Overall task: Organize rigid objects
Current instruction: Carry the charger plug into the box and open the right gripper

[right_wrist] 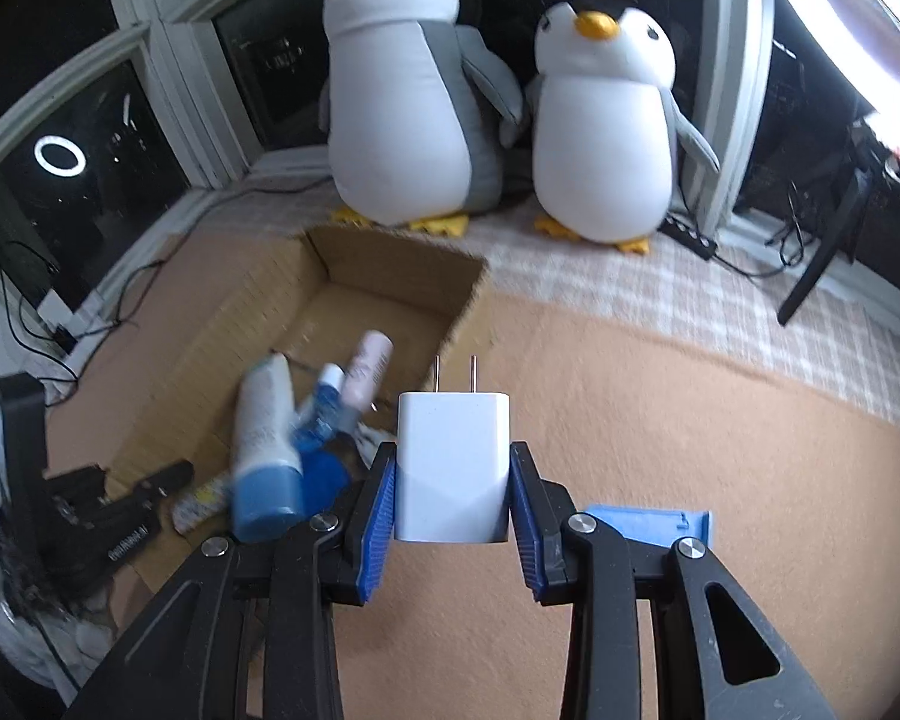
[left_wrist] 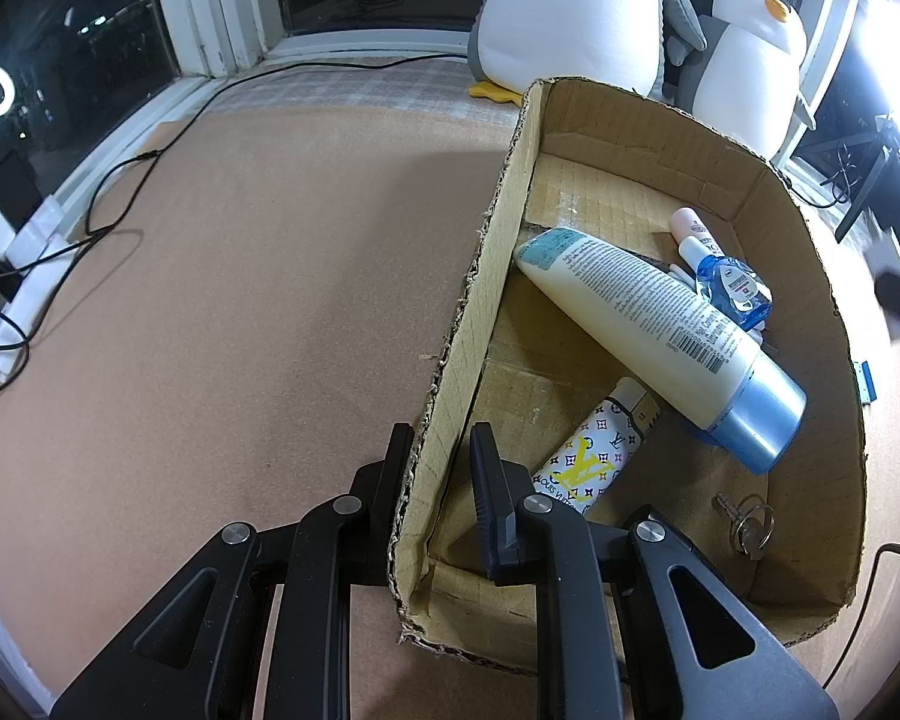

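Observation:
A cardboard box [left_wrist: 660,150] stands on the brown surface. My left gripper [left_wrist: 444,468] is shut on the box's left wall [left_wrist: 450,396], one finger outside and one inside. The box holds a cream tube with a blue cap [left_wrist: 660,324], a small blue bottle [left_wrist: 729,288], a pink tube [left_wrist: 690,228], a patterned white lighter [left_wrist: 588,456] and keys [left_wrist: 747,525]. My right gripper [right_wrist: 453,480] is shut on a white plug charger [right_wrist: 453,468], prongs pointing away, held above the surface to the right of the box [right_wrist: 390,252].
Two plush penguins [right_wrist: 408,102] [right_wrist: 606,126] sit at the back by the window. Black cables [left_wrist: 108,180] trail along the left side. A blue flat object [right_wrist: 648,525] lies behind my right gripper's right finger. A ring light glares at right.

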{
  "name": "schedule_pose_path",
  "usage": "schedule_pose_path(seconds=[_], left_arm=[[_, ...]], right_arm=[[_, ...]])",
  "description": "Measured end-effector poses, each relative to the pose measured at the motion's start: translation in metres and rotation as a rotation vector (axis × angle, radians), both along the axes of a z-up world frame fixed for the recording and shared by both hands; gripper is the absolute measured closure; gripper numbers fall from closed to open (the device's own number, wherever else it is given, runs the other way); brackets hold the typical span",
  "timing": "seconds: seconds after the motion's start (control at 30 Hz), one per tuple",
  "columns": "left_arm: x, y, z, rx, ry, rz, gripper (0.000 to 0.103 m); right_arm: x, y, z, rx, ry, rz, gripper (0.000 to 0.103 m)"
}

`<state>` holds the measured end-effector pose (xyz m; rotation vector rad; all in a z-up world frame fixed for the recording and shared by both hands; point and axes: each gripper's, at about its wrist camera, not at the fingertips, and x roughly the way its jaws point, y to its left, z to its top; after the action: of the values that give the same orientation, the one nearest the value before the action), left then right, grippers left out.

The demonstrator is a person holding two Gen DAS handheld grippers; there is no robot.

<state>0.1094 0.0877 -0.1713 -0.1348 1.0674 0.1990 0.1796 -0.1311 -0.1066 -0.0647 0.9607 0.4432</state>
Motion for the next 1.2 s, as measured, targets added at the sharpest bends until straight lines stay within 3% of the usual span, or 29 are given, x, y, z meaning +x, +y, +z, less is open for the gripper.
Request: schedule_pose_path(seconds=[0.33,1.2], left_arm=[[0.0,0.0,0.0,0.001,0.0,0.0,0.086],[0.0,-0.001,0.0,0.001,0.0,0.0,0.086]], right_arm=[[0.016,0.036,0.008,0.02,-0.03,0.045,0.071],[0.051,0.067,-0.024,-0.034,-0.002,0.066,0.07]])
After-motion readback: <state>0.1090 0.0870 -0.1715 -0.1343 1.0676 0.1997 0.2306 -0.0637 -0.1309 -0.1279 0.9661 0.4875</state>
